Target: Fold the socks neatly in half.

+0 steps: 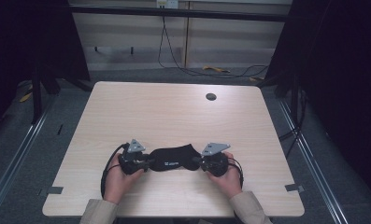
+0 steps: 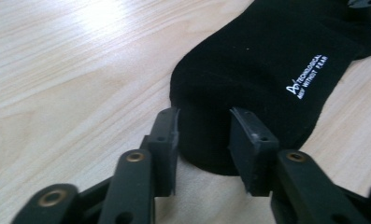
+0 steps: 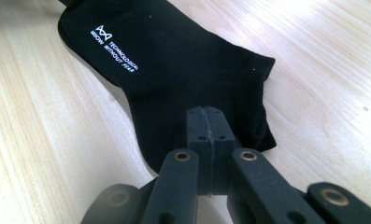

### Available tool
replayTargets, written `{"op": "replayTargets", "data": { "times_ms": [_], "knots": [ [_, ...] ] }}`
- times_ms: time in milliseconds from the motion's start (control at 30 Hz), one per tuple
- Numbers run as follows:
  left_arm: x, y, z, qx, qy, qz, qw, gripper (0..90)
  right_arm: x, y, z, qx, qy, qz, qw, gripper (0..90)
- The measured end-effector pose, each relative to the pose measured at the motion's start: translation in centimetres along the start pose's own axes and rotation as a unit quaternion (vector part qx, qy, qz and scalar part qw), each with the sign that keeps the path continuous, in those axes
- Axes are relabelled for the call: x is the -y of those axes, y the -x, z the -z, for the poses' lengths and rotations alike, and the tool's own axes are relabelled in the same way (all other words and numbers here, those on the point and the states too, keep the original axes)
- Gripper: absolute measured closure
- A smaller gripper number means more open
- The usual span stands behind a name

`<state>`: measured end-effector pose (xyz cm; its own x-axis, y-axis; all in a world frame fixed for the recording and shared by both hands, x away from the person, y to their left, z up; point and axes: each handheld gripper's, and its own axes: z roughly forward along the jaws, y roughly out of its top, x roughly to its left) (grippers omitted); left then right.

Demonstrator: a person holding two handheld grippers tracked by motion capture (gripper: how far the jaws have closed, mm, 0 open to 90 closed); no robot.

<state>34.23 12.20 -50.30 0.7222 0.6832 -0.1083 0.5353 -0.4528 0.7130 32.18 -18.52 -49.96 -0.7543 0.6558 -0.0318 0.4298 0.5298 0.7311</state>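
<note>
Near table edge, high view: two sleeved forearms come in from the bottom, each hand around a gripper, low on the light wood table (image 1: 174, 112). Left gripper (image 1: 148, 164) at the left end of a black sock (image 1: 174, 158); right gripper (image 1: 198, 163) at its right end. Sock lies flat, stretched between the two, close to the person's side of the table, slightly left of centre. Left gripper view: jaws partly open, a clear gap between the pads, the rounded toe end of the sock (image 2: 262, 74) lying between them on the wood; pads stand at either side of the cloth, not pressing on it. White lettering shows on the sock farther along. Right gripper view: jaws fully together, pads meeting over the cuff end of the sock (image 3: 174, 70), cloth pinched at its edge. Farther off: small dark round hole (image 1: 211, 96) near the far edge of the table; beyond it, grey floor and a trailing cable (image 1: 174, 60).
</note>
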Motion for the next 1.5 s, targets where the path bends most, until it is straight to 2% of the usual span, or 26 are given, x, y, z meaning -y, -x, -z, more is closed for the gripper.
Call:
{"op": "replayTargets", "data": {
  "times_ms": [67,233,400,600,767,1067,1133,1300,1500],
  "knots": [
    [-0.1,0.0,0.0,0.002,-0.004,0.001,1.0000,69.0,0.0,0.0,0.0,-0.001,0.001,-0.002,1.0000,90.0],
    [-0.2,0.2,0.0,0.014,-0.008,0.022,0.9996,81.1,0.0,0.0,0.0,0.001,0.001,-0.001,1.0000,90.0],
    [-0.5,0.0,0.2,0.016,-0.016,0.041,0.9989,85.0,0.0,0.0,0.0,0.000,0.002,-0.002,1.0000,90.0],
    [-0.8,-0.4,0.8,0.031,-0.001,0.053,0.9981,85.5,0.0,0.0,-0.1,-0.003,0.003,-0.007,1.0000,90.0],
    [-1.4,-0.4,1.3,0.037,0.005,0.057,0.9977,85.5,-0.1,-0.1,-0.1,-0.002,0.004,-0.006,1.0000,90.0],
    [-2.5,-0.4,1.8,0.047,0.004,0.044,0.9979,85.8,-0.6,-0.4,-0.1,-0.004,0.000,-0.002,1.0000,90.0],
    [-2.7,-0.4,2.0,0.049,0.003,0.043,0.9979,85.8,-1.4,-0.8,-0.2,-0.004,0.003,0.011,0.9999,90.0],
    [-2.8,-0.5,2.0,0.052,0.003,0.043,0.9977,85.8,-2.7,-1.5,-0.9,-0.021,0.013,0.012,0.9996,90.0],
    [-2.8,-0.5,1.9,0.058,0.005,0.045,0.9973,85.8,-4.2,-2.3,-2.3,-0.029,0.023,0.017,0.9992,90.0]
  ]
}}
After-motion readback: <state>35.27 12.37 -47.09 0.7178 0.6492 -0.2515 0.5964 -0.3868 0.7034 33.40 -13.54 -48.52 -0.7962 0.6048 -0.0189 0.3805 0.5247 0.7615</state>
